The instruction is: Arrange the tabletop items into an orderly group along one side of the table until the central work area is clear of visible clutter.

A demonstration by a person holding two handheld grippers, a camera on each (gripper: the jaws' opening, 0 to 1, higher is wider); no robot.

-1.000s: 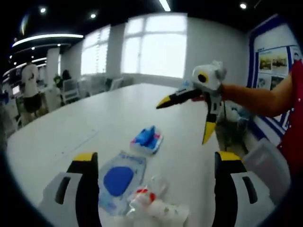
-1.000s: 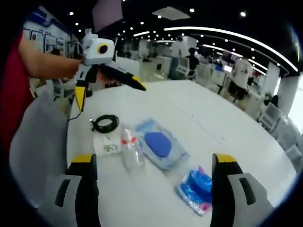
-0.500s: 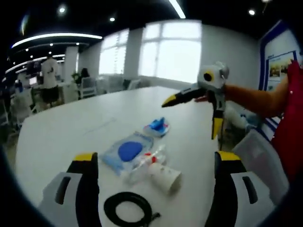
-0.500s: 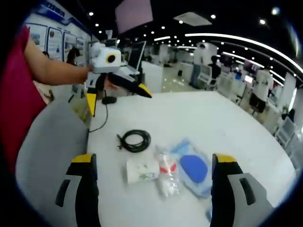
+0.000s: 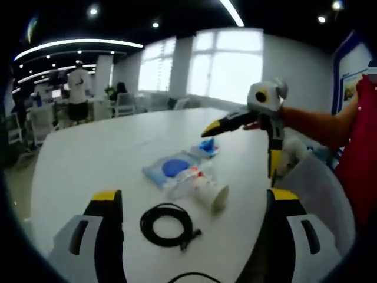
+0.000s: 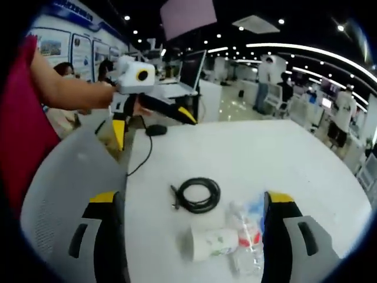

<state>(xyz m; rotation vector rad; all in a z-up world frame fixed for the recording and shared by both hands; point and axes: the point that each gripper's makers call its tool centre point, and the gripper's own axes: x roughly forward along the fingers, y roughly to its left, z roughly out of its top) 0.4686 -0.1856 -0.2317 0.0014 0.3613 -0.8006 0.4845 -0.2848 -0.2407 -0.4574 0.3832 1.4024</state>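
Gripping the limp cable coil [image 5: 167,223] at twelve o'clock, pinch several loops; your left gripper [image 5: 191,206] and right gripper [image 6: 191,206] gape empty.

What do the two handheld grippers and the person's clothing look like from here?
Each gripper, left gripper and right gripper, has slim black jaws with yellow tips below a white housing. Seen close, the jaws have yellow-capped black pads on pale grey bodies. The person wears a red short-sleeved top.
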